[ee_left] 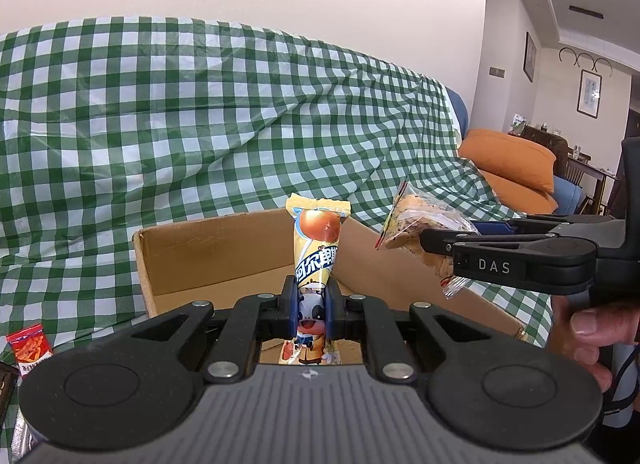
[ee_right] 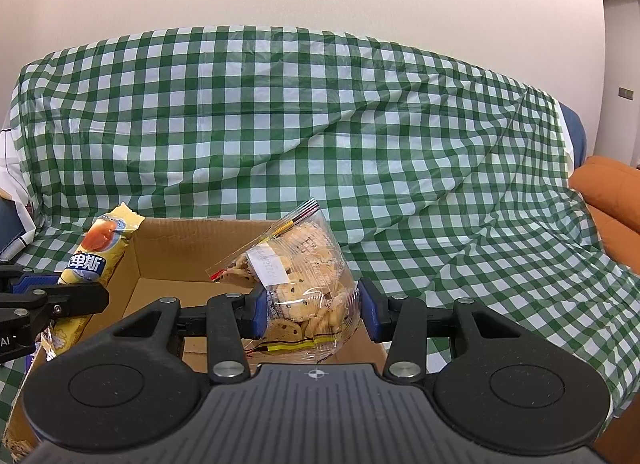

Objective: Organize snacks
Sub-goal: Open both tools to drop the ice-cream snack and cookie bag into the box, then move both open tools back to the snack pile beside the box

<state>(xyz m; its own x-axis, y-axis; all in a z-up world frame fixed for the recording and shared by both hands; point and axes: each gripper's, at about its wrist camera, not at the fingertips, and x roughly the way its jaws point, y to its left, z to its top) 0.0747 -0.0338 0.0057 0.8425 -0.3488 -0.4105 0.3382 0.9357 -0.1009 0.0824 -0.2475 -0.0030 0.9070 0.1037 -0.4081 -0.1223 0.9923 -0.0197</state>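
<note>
My left gripper [ee_left: 311, 310] is shut on a long yellow candy packet [ee_left: 316, 248] that stands upright over the open cardboard box [ee_left: 208, 248]. My right gripper [ee_right: 314, 310] is shut on a clear bag of cookies [ee_right: 296, 272], held above the same cardboard box [ee_right: 172, 248]. In the left wrist view the right gripper [ee_left: 428, 242] comes in from the right with the cookie bag [ee_left: 416, 223]. In the right wrist view the left gripper [ee_right: 96, 296] sits at the left edge with the candy packet [ee_right: 98, 256].
A green and white checked cloth [ee_right: 360, 123] covers the sofa behind and under the box. A red snack packet [ee_left: 30, 350] lies on the cloth at the lower left. An orange cushion [ee_left: 516, 163] sits to the right. A person's hand [ee_left: 592, 328] holds the right gripper's handle.
</note>
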